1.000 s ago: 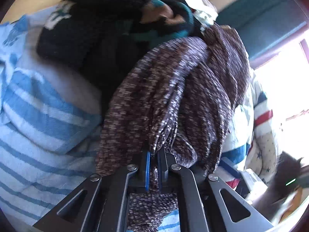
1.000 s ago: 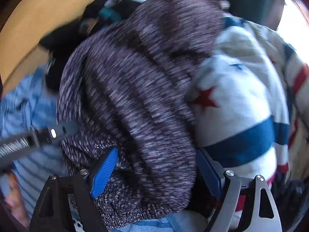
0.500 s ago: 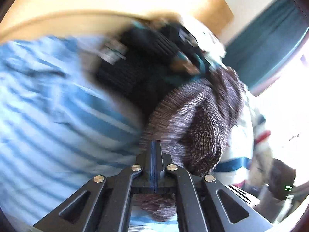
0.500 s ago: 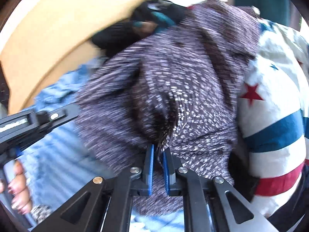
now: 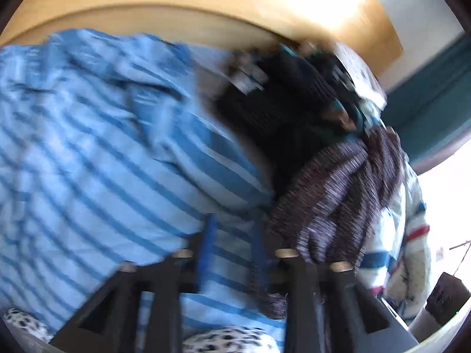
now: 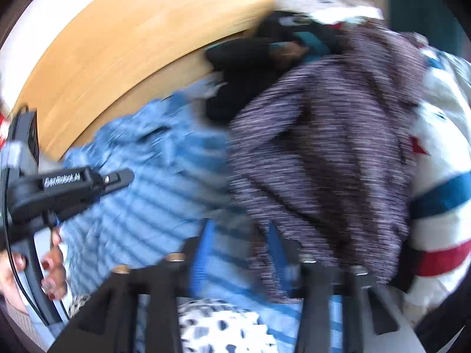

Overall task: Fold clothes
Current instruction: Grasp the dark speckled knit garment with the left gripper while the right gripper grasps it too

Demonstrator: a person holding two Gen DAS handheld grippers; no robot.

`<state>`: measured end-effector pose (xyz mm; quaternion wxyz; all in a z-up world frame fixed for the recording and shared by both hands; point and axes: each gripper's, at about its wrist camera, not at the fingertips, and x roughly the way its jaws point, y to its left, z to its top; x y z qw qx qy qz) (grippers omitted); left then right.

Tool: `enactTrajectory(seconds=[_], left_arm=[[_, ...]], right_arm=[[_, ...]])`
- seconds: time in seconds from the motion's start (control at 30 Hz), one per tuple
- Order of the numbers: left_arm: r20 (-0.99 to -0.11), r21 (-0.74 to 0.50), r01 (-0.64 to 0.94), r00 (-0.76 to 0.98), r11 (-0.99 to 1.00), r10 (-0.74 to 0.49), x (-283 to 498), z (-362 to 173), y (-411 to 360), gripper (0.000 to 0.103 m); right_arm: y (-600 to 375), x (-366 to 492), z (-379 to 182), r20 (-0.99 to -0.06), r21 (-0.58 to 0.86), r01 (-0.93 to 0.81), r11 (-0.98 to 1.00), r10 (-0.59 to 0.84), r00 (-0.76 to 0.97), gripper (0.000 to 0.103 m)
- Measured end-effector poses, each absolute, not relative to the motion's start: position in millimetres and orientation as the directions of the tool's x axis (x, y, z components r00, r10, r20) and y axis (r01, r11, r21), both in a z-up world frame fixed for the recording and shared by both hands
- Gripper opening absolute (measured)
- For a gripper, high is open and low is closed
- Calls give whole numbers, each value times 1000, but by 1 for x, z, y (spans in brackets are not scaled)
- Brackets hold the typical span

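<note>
The brown-and-white marled knit garment point(image 5: 338, 200) lies bunched on the bed against a white quilt, and it fills the right half of the right wrist view point(image 6: 323, 161). My left gripper point(image 5: 234, 229) hovers just left of it, jaws opening, with only blue striped bedding showing in the gap. A hem of the knit hangs beside its right pad without being pinched. My right gripper point(image 6: 241, 235) is also opening over the knit's left edge, its pads apart. The left gripper point(image 6: 117, 179) shows at the far left of the right wrist view, held by a hand point(image 6: 53, 270).
Blue striped bedding point(image 5: 88, 161) covers the left side. A black and teal knit point(image 5: 279, 111) lies behind the marled one. A star-patterned quilt point(image 6: 441, 176) sits on the right, a wooden headboard point(image 5: 206, 14) behind, and spotted fabric point(image 6: 212, 323) near the front edge.
Both grippers were shut on the marled knit half a second ago. Now their jaws have parted, the knit lies released on the pile, and both have drawn back and up from it.
</note>
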<state>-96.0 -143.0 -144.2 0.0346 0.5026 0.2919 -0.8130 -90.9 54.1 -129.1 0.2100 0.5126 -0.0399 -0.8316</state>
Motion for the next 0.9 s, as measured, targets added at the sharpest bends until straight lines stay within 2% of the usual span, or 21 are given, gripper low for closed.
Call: enactTrajectory(seconds=[0.07, 0.13, 0.17, 0.27, 0.37, 0.5, 0.63, 0.67, 0.7, 0.73, 0.77, 0.8, 0.83, 0.9], left_arm=[[-823, -477, 297, -482, -827, 302, -115, -150, -121, 50], [-814, -503, 253, -459, -827, 355, -139, -158, -100, 50], [-816, -507, 244, -446, -827, 368, -149, -162, -93, 51], [-817, -525, 208, -396, -825, 420, -187, -178, -69, 54], [-814, -544, 191, -354, -817, 460, -211, -193, -57, 68], [-803, -578, 202, -313, -791, 507, -228, -216, -46, 70], [-806, -577, 226, -308, -785, 505, -230, -229, -41, 70], [-811, -569, 233, -317, -789, 492, -229, -229, -41, 65], [-827, -543, 252, -324, -801, 459, -226, -228, -41, 49], [-841, -519, 269, -332, -811, 428, -223, -226, -42, 41], [-836, -522, 265, -348, -811, 424, -218, -222, -42, 26], [-827, -532, 258, -361, -806, 430, -214, -219, -42, 16], [-823, -538, 258, -365, -802, 435, -210, -216, -43, 15], [-799, -583, 259, -355, -770, 486, -199, -209, -46, 11]], right_arm=[[73, -103, -132, -843, 263, 248, -932, -347, -410, 54], [93, -117, -133, -854, 244, 192, -951, -304, -421, 71], [102, -128, -135, -860, 241, 163, -957, -288, -421, 73], [129, -164, -137, -873, 256, 70, -964, -262, -411, 76], [148, -199, -135, -874, 254, -3, -967, -229, -429, 78], [152, -239, -128, -870, 183, -43, -982, -141, -472, 80], [143, -276, -132, -859, 198, -63, -978, -143, -491, 83], [138, -284, -137, -863, 197, -63, -978, -143, -485, 83], [134, -293, -142, -866, 196, -63, -978, -143, -478, 83], [129, -299, -146, -870, 196, -63, -979, -144, -471, 80], [121, -300, -149, -867, 196, -56, -979, -146, -477, 75], [112, -298, -150, -860, 200, -36, -979, -158, -486, 57], [105, -295, -150, -858, 199, -9, -980, -170, -485, 45], [90, -285, -150, -860, 178, 37, -983, -174, -479, 37]])
